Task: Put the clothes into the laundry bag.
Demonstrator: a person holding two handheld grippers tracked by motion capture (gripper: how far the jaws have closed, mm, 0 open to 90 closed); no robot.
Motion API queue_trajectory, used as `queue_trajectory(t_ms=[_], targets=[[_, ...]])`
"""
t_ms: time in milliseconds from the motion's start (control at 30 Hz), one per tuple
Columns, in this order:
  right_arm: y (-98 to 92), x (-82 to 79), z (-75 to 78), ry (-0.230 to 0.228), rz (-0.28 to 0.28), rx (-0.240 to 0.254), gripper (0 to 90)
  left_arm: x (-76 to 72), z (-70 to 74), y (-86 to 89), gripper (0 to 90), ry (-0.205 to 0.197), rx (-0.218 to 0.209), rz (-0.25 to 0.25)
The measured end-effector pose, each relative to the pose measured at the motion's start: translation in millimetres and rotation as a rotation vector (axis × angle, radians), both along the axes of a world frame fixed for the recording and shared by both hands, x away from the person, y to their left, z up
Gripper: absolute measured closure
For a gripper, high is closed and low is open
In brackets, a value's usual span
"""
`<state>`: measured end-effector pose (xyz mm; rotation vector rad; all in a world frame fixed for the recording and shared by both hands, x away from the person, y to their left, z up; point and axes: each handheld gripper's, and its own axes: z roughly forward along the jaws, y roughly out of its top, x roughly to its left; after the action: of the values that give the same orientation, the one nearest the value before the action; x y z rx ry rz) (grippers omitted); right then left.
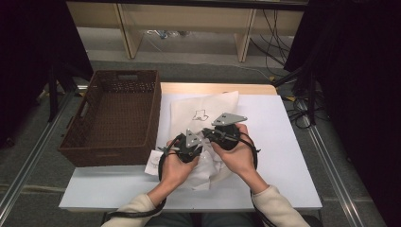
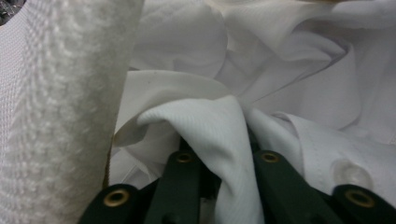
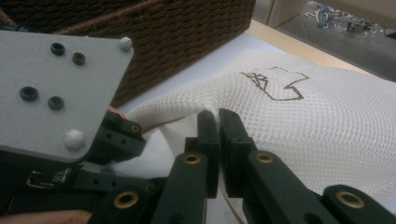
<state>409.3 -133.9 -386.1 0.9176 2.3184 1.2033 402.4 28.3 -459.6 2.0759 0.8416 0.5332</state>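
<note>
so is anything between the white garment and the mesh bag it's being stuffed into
Nothing visible does. The left gripper is shut on a fold of the white cloth garment, and the right gripper pinches the edge of the cream mesh laundry bag beside it.

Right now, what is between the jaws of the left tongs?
A fold of white cloth, pinched between the jaws of the left tongs, as the left gripper view shows.

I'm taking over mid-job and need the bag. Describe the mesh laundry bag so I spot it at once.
On the white table, just right of the brown wicker basket, lies the cream mesh laundry bag. Unlike the smooth white garment that the left tool pinches, it has an open net weave and a dark stitched emblem.
</note>
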Motion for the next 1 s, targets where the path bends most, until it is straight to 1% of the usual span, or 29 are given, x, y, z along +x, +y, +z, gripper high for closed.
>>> queue_trajectory(t_ms=[33,67,100,133,167,200,233,267,300,333,367,400,433,467,500,533,567,600,633,667,700,733,767,800,833,867,900,967,1000], targets=[[-0.6,0.8,-0.8,0.0,-0.001,0.001,89.1,-1.5,-0.3,0.4,81.0,-0.002,-0.007,-0.002],[-1.4,1.8,-0.9,0.001,0.004,-0.004,89.1,-3.3,1.4,1.6,77.9,-0.004,0.002,-0.007],[-2.5,3.2,-1.3,-0.01,0.005,-0.007,89.1,-6.1,2.7,2.8,73.5,0.004,-0.001,0.002],[-2.3,2.6,-1.0,0.005,-0.004,0.001,89.1,-8.6,4.8,4.5,68.5,-0.001,-0.007,0.0],[-2.6,3.2,-0.9,-0.001,0.001,-0.003,89.1,-11.5,6.6,6.1,61.2,-0.012,-0.014,0.003],[-2.6,2.9,-1.0,0.0,-0.004,0.001,89.1,-15.1,10.5,8.7,53.8,-0.019,0.011,0.0],[-2.9,2.8,-0.8,0.003,-0.006,0.001,89.1,-18.8,13.8,11.0,46.2,-0.037,0.036,-0.006],[-3.2,2.8,-0.7,0.005,-0.006,-0.001,89.0,-23.6,16.7,13.3,39.2,-0.032,0.028,-0.012],[-3.7,3.5,-0.9,-0.004,-0.001,-0.005,89.0,-27.9,20.4,16.9,34.5,-0.027,0.033,-0.021],[-4.1,3.0,-0.3,0.004,-0.006,-0.004,89.0,-31.9,22.6,19.2,29.0,-0.044,0.025,-0.015],[-4.1,3.0,-0.2,0.006,-0.007,-0.004,89.0,-36.5,26.0,22.6,24.9,-0.036,0.033,-0.018],[-4.1,3.2,-0.2,0.003,-0.006,-0.005,88.9,-41.1,28.2,25.3,23.7,-0.03,0.014,-0.018],[-4.3,3.5,-0.2,-0.001,-0.005,-0.005,88.9,-44.8,31.1,29.0,22.8,-0.03,0.01,-0.031],[-4.4,3.9,-0.3,-0.005,-0.003,-0.007,88.9,-49.4,32.6,31.3,21.8,-0.02,-0.007,-0.023],[-4.4,3.5,-0.2,0.004,-0.004,-0.005,88.9,-53.7,34.2,33.3,21.1,-0.019,-0.022,-0.022],[-4.3,3.8,-0.5,0.01,-0.001,0.0,88.9,-57.0,35.8,35.8,20.3,-0.022,-0.02,-0.031],[-4.6,4.7,-0.6,-0.003,0.009,-0.009,88.9,-60.6,36.7,38.1,19.7,-0.02,-0.023,-0.033],[-4.3,3.9,-0.1,0.008,-0.001,-0.003,88.9,-64.1,36.7,40.0,19.7,-0.021,-0.031,-0.038],[-4.6,3.7,0.0,0.009,-0.004,-0.003,88.9,-67.4,38.1,42.4,19.7,-0.016,-0.014,-0.046],[-4.7,3.6,0.0,0.007,-0.007,-0.003,88.9,-71.7,37.4,43.4,19.6,-0.003,-0.019,-0.036],[-4.7,3.4,0.1,0.013,-0.009,-0.003,88.9,-75.3,36.3,44.2,19.6,0.009,-0.034,-0.037],[-4.7,3.4,0.1,0.013,-0.011,-0.002,88.9,-77.9,36.0,46.3,19.6,0.012,-0.032,-0.048],[-4.7,3.3,0.0,0.01,-0.013,-0.001,88.9,-81.7,35.0,46.5,19.6,0.017,-0.048,-0.043],[-4.8,3.2,0.2,0.008,-0.012,-0.001,88.9,-84.5,34.6,48.0,19.5,0.019,-0.04,-0.052],[-4.1,1.3,0.5,0.027,-0.029,0.011,88.9,-87.3,33.8,48.8,19.6,0.014,-0.037,-0.052],[-5.3,2.9,0.7,0.006,-0.02,0.002,88.9,-87.6,33.7,51.1,19.6,0.001,-0.022,-0.081],[-5.5,3.5,0.7,0.003,-0.017,0.003,88.9,-90.0,32.4,50.7,19.5,0.013,-0.042,-0.064],[-5.6,3.8,0.6,-0.001,-0.017,0.0,88.9,-91.7,31.9,53.3,19.2,-0.009,-0.006,-0.074],[-5.2,3.4,0.5,0.004,-0.018,0.002,88.9,-92.7,31.0,53.6,19.0,-0.003,-0.01,-0.07]])
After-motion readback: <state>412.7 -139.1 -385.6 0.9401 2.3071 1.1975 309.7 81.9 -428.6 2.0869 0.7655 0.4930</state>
